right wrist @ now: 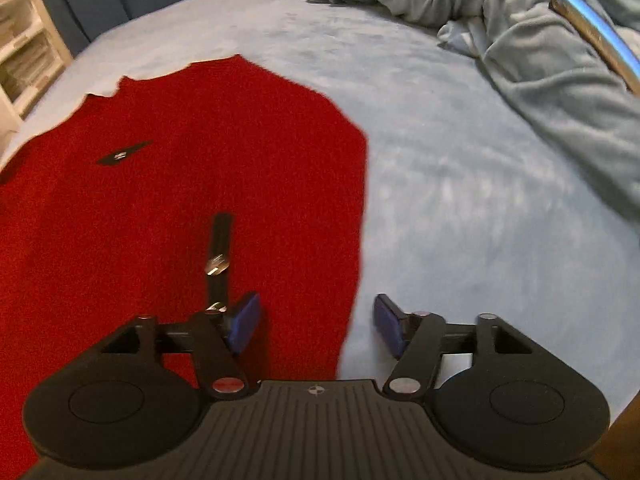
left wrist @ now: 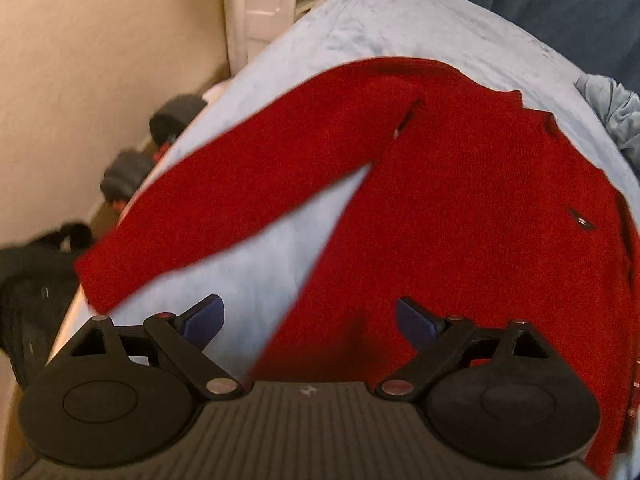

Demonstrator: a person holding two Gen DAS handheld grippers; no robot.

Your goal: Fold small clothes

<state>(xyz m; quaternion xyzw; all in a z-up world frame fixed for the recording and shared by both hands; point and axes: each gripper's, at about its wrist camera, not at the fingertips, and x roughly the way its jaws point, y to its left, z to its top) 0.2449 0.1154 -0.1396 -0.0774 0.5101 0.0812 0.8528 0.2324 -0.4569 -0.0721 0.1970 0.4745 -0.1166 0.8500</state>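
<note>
Both wrist views look closely down on one sweater (left wrist: 460, 208).

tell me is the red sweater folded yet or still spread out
Partly folded: the red sweater lies flat on the blue blanket, one sleeve stretched out; its other side ends in a straight edge.

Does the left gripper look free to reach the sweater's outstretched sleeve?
Probably yes: the left gripper is open over the bed, and nothing lies between it and the sleeve just ahead to its left.
</note>
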